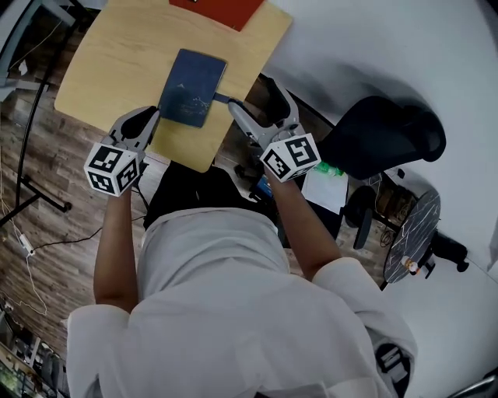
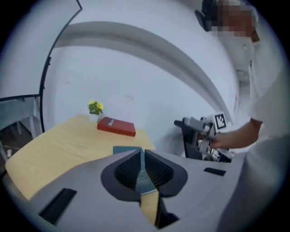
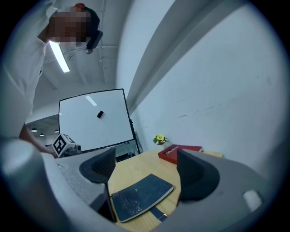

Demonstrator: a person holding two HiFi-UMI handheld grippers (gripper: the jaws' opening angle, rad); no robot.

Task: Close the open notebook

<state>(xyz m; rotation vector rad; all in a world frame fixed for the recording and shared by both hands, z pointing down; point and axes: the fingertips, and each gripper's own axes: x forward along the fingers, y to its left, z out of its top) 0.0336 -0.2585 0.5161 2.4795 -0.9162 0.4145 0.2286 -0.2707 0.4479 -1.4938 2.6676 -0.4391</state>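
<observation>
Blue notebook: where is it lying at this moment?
In the head view the blue notebook lies closed on the wooden table, between the left hand-held gripper and the right hand-held gripper, with the red book beyond it.

notebook [image 1: 191, 87] — on table [image 1: 101, 78], near edge | book [image 1: 222, 8] — behind notebook

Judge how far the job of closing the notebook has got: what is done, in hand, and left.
Done: the dark blue notebook lies shut, cover up, on the wooden table. In hand: nothing; the left gripper is shut and empty, the right gripper open, gripping nothing. Left: apparently nothing beyond drawing the grippers away.
</observation>
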